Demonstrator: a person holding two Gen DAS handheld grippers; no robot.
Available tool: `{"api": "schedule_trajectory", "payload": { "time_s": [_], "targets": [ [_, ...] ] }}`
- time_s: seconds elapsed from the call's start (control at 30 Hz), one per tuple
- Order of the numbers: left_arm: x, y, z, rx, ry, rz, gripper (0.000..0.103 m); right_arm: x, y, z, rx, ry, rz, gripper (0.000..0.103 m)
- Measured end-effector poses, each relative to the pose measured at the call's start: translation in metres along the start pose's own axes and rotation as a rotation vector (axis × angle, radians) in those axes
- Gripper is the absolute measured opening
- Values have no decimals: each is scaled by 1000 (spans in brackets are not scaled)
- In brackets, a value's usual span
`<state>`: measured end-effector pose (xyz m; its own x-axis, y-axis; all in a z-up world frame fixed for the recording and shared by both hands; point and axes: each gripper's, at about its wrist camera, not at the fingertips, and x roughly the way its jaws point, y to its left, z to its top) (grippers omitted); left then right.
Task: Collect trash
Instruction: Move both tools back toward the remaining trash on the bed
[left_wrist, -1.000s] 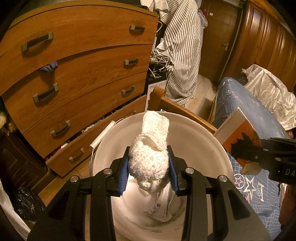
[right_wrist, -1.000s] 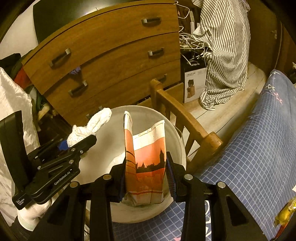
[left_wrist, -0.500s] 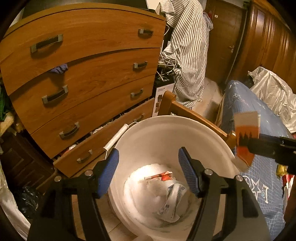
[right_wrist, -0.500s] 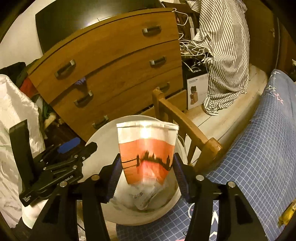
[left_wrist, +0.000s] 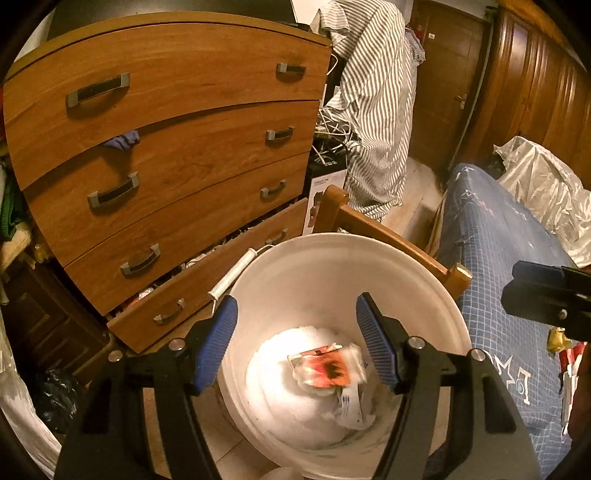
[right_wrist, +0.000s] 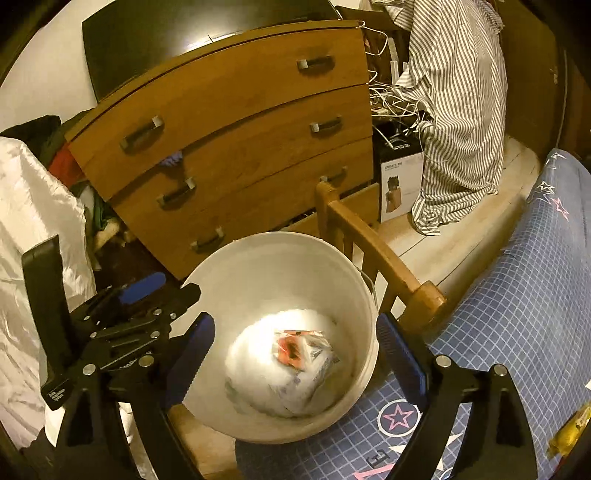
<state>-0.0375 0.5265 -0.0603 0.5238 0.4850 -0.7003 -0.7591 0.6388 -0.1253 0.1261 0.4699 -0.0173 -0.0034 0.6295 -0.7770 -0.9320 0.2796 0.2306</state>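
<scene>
The left gripper (left_wrist: 297, 347) is hanging directly over the white bucket (left_wrist: 424, 295), its jaws spread wide and holding nothing; the right gripper (right_wrist: 295, 354) is hovering over the same bucket from the bed side, equally wide apart and empty. Both are sitting above the bucket's mouth, probably because that is where anything let go drops straight in.

Inside the bucket, the orange-and-white paper bag (left_wrist: 327, 373) is lying crumpled on top of a white fluffy cloth (left_wrist: 280, 391), with a printed wrapper (left_wrist: 351, 406) tucked just beside it toward the bed side. All three are resting at the bottom, well below the rim.

The bucket is standing between the wooden dresser (left_wrist: 177, 155) and the blue bedspread (right_wrist: 524, 295), touching or nearly touching the wooden bed frame (right_wrist: 373, 251), likely so it stays within reach of both hands. A yellow wrapper (right_wrist: 572, 428) is lying on the bedspread, well away from the bucket, and looks like trash not yet collected.
</scene>
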Motion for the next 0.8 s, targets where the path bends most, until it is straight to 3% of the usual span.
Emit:
{"api": "schedule_trajectory", "payload": {
  "time_s": [0.17,0.27,0.47,0.57,0.63,0.8],
  "targets": [
    [-4,-6,-8,4,3,-29,64,-28,0,-20,13,-63,42,89],
    [-9,-18,-20,19,11,-67,64,-62,-6,-60,-2,-131,0,89],
    [-11,-98,-65,161,66,-193,64,-134,-61,-184,95,-216,-124,89],
    [-12,-153,-91,239,105,-283,64,-177,-104,-253,186,-257,-201,89],
    [-12,-181,-107,271,129,-333,64,-210,-144,-302,271,-281,-303,89],
    [-17,-252,-148,370,184,-419,64,-253,-231,-389,463,-272,-464,89]
  ]
}}
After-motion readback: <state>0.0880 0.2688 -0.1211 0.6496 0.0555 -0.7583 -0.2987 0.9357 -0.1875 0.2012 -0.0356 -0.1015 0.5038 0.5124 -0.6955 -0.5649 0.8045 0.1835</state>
